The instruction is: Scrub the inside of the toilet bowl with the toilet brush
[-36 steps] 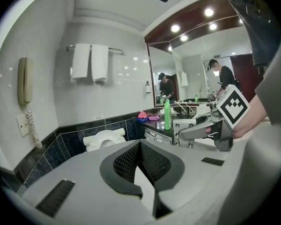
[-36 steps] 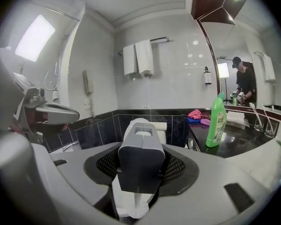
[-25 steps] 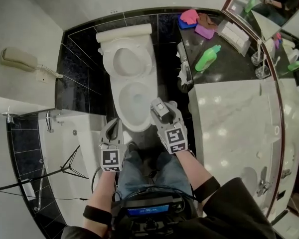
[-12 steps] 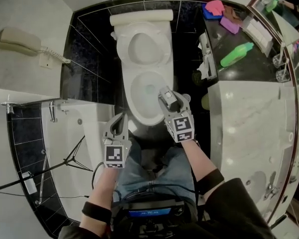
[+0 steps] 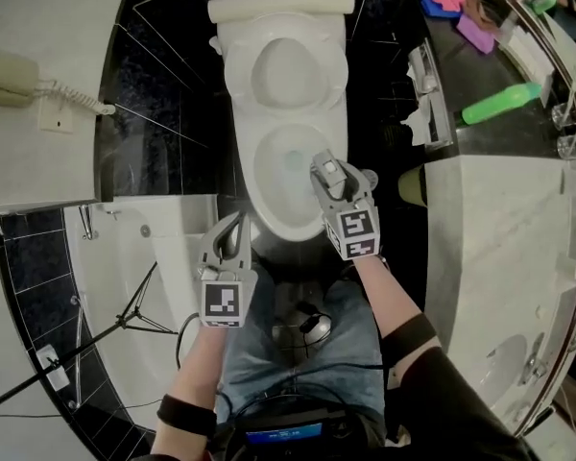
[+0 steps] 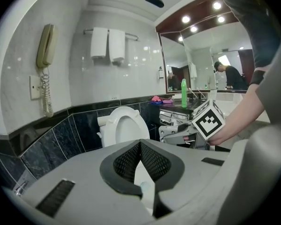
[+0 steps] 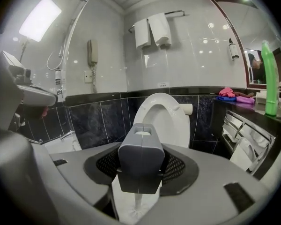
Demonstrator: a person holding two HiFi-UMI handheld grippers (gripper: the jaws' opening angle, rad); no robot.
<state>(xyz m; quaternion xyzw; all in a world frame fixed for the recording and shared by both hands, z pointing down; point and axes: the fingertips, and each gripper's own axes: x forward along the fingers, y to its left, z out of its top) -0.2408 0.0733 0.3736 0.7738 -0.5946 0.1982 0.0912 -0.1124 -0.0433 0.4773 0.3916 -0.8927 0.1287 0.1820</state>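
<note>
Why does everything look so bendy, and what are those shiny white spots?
Head view: the wide lens bows the counter into a curve. Left gripper view: a round picture with dark corners; spotlights blaze above the mirror. Right gripper view: a light panel is washed out white, and small glints dot the glossy wall.

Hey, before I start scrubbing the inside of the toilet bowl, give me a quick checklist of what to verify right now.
1. Toilet brush gripped: ok, the right gripper is shut on its grey handle.
2. Seat raised, toilet bowl open: ok.
3. Brush over the bowl: ok, it hangs above the bowl's front.
4. Brush head touching the porcelain: cannot tell, it is mostly hidden.
5. Left gripper out of the way: ok, shut, empty, beside the bowl's front edge.
</note>
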